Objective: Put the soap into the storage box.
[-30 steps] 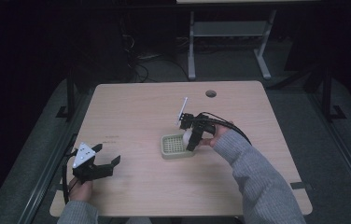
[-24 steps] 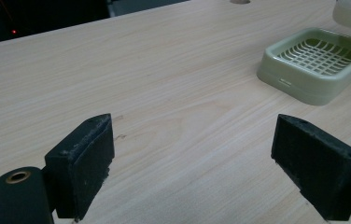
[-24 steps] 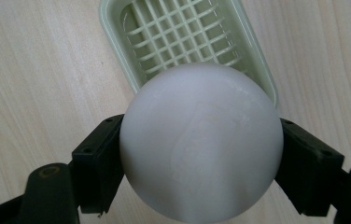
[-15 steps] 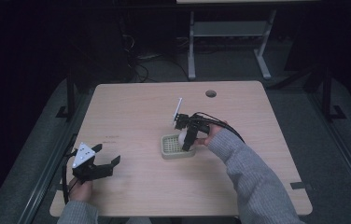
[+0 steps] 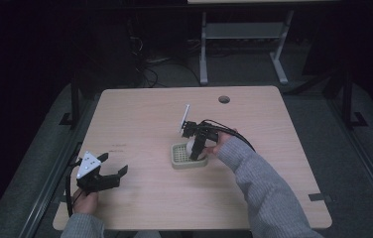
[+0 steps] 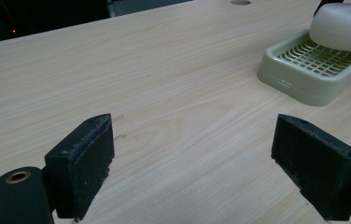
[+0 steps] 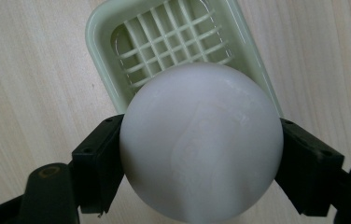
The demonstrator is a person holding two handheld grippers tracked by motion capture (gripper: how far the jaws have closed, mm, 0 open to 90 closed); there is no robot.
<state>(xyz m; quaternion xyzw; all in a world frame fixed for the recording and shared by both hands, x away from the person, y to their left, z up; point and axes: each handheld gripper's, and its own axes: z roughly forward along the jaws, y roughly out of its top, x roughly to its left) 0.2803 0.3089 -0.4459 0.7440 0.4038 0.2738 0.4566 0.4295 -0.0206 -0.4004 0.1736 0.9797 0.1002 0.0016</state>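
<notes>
A pale green soap dish [image 5: 182, 157] with a slatted bottom sits on the wooden table [image 5: 150, 114], right of centre. My right gripper [image 5: 195, 150] is shut on a white rounded bar of soap [image 7: 200, 142] and holds it just over the near end of the soap dish [image 7: 159, 39]. In the left gripper view the soap [image 6: 340, 26] hangs above the dish [image 6: 311, 65] at the far right. My left gripper [image 5: 106, 173] stands open at the table's front left, with nothing between its jaws [image 6: 192, 172].
A round cable hole [image 5: 223, 99] lies near the table's back edge. Behind the table stand a metal frame [image 5: 241, 37] and cables on the dark floor. Bare tabletop stretches between the left gripper and the dish.
My right gripper has carried the soap slightly left and down, closer over the dish. The left gripper has stayed where it was.
</notes>
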